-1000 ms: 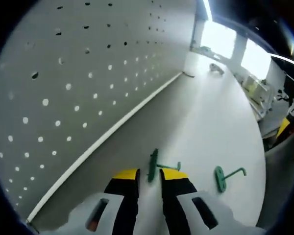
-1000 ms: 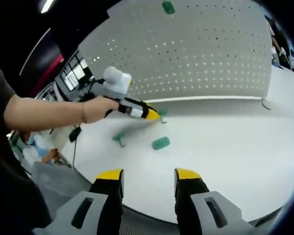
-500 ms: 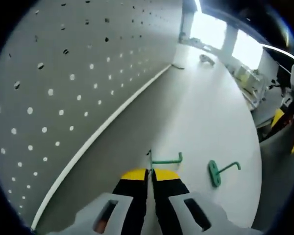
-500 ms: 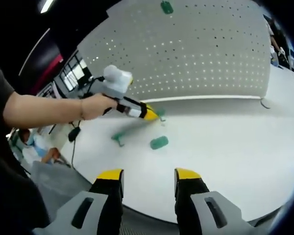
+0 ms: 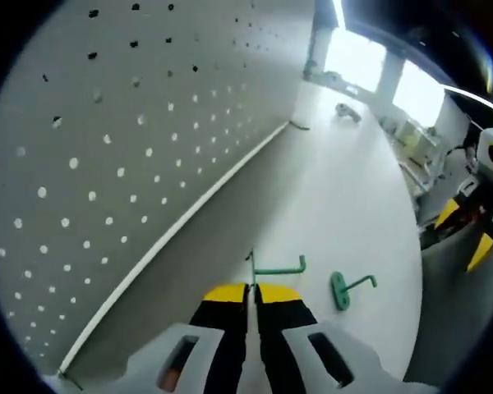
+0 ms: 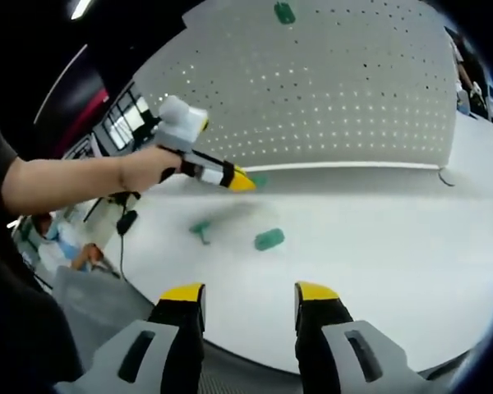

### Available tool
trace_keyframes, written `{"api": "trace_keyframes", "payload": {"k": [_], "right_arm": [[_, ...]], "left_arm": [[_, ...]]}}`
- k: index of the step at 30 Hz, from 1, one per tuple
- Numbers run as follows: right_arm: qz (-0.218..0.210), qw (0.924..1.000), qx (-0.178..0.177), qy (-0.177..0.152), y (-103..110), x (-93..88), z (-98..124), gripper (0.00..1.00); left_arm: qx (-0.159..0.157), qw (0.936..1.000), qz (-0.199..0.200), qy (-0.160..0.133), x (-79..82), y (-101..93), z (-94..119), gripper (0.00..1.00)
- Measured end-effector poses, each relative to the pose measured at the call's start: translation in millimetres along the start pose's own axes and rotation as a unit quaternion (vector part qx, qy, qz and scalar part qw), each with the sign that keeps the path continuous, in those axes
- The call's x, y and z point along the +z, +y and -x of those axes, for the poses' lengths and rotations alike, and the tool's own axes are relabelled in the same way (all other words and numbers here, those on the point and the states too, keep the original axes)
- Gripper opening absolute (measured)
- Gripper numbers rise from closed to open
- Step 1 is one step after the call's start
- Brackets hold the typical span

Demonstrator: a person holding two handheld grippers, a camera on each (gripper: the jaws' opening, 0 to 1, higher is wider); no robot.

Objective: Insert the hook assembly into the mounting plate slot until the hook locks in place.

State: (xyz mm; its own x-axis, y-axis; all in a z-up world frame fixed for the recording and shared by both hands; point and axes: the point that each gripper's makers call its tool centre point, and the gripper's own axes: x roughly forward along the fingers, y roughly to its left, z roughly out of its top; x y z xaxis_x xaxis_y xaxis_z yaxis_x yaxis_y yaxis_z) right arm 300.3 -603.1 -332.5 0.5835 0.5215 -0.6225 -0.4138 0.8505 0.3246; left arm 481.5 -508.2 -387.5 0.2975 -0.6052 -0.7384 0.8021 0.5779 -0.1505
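Note:
My left gripper [image 5: 249, 287] is shut on a green wire hook [image 5: 278, 268], whose arm sticks out to the right of the jaws. In the right gripper view the left gripper [image 6: 240, 181] is held by a hand above the table, with the green hook [image 6: 258, 180] at its tip. A second green hook with a round base [image 5: 343, 288] lies on the white table [image 5: 345, 205]. On the table in the right gripper view are that hook [image 6: 201, 231] and a green block-shaped piece [image 6: 269, 240]. My right gripper [image 6: 248, 297] is open and holds nothing.
A grey pegboard [image 6: 337, 90] stands upright along the table's far side, with a green piece [image 6: 284, 12] mounted near its top. The same pegboard [image 5: 123, 156] runs close along the left gripper's left. A person's forearm [image 6: 74, 180] crosses at the left.
The left gripper has shut on the green hook and raised it off the table, closer to the pegboard. The right gripper has stayed put and open.

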Motion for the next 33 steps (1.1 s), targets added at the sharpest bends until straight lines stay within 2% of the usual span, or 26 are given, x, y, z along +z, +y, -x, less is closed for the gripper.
{"api": "trace_keyframes", "payload": {"k": [1,6,16,18,21,24,28,33], "right_arm": [[0.004,1.0000,0.001,0.000,1,1.2,0,0.43],[0.016,0.9998,0.008,-0.007,7,9.6,3,0.43],[0.044,0.9986,0.019,-0.022,20,24.6,4,0.44],[0.053,0.9980,0.017,-0.028,21,27.5,4,0.46],[0.061,0.9974,0.024,-0.031,27,32.2,4,0.48],[0.063,0.9968,0.033,-0.036,33,36.8,4,0.47],[0.063,0.9961,0.042,-0.047,40,43.9,5,0.47],[0.055,0.9955,0.051,-0.058,47,49.8,7,0.47]], "left_arm": [[-0.001,1.0000,0.009,0.001,0.4,-1.2,2,0.03],[-0.001,1.0000,0.005,-0.008,12.2,-11.4,17,0.03],[0.005,0.9992,0.007,-0.039,39.8,-30.5,65,0.03],[0.010,0.9989,0.002,-0.046,40.2,-31.6,71,0.03],[0.014,0.9993,0.000,-0.035,30.2,-35.3,78,0.03],[0.018,0.9993,-0.005,-0.034,27.3,-38.8,88,0.03],[0.018,0.9982,0.014,-0.055,34.0,-49.4,105,0.03],[0.026,0.9960,0.019,-0.083,41.7,-63.3,128,0.03]]}}
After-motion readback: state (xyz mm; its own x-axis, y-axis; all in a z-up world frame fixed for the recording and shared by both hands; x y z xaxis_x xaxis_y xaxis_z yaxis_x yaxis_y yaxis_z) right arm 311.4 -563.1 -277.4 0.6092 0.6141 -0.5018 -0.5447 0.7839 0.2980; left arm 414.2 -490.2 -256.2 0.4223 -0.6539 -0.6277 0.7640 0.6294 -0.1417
